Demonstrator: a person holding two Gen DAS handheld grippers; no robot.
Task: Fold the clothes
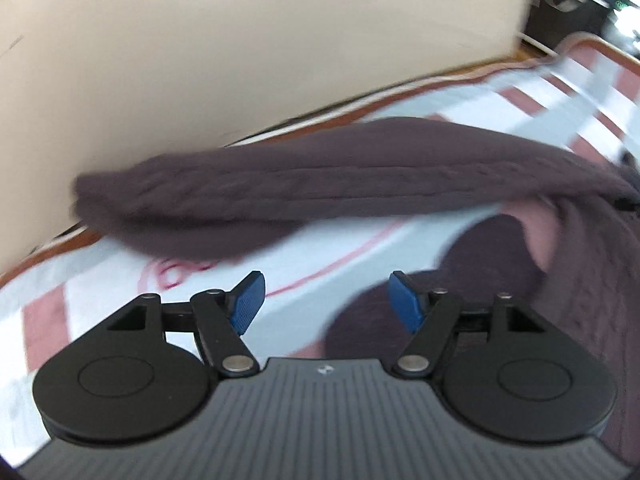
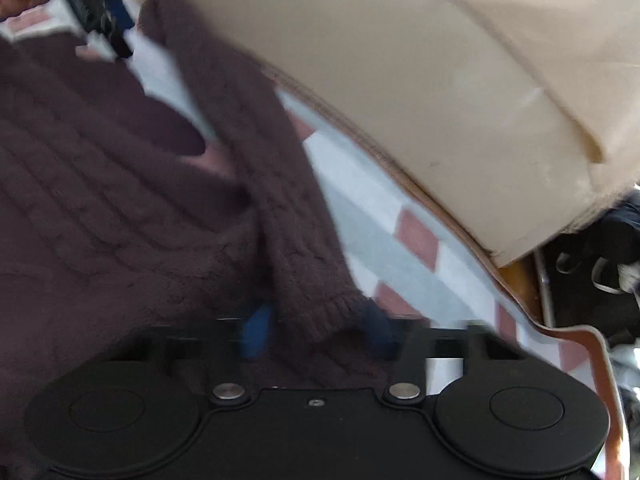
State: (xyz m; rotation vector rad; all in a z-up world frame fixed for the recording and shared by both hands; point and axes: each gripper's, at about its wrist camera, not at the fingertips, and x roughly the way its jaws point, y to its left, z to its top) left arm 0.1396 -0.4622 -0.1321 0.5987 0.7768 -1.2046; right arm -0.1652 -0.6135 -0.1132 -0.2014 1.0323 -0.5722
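A dark purple cable-knit sweater (image 2: 92, 184) lies on a bed. Its body (image 1: 568, 280) fills the right of the left wrist view. One sleeve (image 1: 320, 184) stretches across that view above the blanket, beyond my left gripper (image 1: 326, 304). That gripper is open, with nothing between its blue pads (image 1: 248, 304). In the right wrist view the same sleeve (image 2: 248, 140) runs down to its ribbed cuff (image 2: 324, 320), which sits between the fingers of my right gripper (image 2: 318, 334). The jaws are closed against the thick cuff, though blur softens this. The left gripper (image 2: 100, 12) shows at top left.
The bed is covered by a white, grey and red checked blanket (image 1: 120, 280) with a brown border (image 2: 596, 360). A beige padded headboard (image 1: 240, 48) rises right behind the sleeve. Dark clutter (image 2: 600, 272) lies on the floor past the bed's corner.
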